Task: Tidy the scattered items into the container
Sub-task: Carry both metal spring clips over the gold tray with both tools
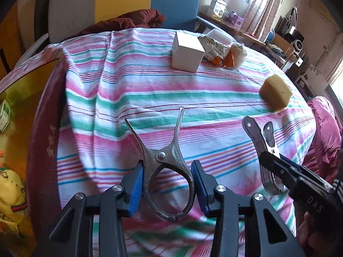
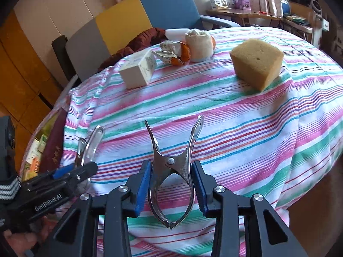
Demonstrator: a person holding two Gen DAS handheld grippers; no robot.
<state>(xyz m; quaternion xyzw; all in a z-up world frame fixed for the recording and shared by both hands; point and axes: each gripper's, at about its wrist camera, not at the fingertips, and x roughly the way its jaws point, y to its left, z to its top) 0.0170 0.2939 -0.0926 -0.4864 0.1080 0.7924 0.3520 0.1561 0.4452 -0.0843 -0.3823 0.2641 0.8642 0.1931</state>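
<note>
In the left wrist view my left gripper (image 1: pixel 167 169) is shut on a metal spring clip (image 1: pixel 163 156), blue pads pressing its looped end, handles pointing away. My right gripper (image 1: pixel 273 158) comes in from the right, shut on a second metal clip (image 1: pixel 257 132). The right wrist view shows that clip (image 2: pixel 171 167) squeezed in my right gripper (image 2: pixel 171 169), with the left gripper (image 2: pixel 84 168) and its clip (image 2: pixel 92 141) at lower left. Both clips hang above the striped cloth (image 1: pixel 150 98). The dark red container (image 1: pixel 40 128) (image 2: pixel 52 150) sits at the left edge, packets inside.
On the cloth farther back lie a white box (image 1: pixel 187 51) (image 2: pixel 139 70), a crumpled snack packet (image 1: pixel 214 49) (image 2: pixel 171 52), a cloth roll (image 1: pixel 238 53) (image 2: pixel 199 45) and a yellow sponge (image 1: pixel 275 94) (image 2: pixel 257 62). A blue chair (image 1: pixel 175 2) stands behind.
</note>
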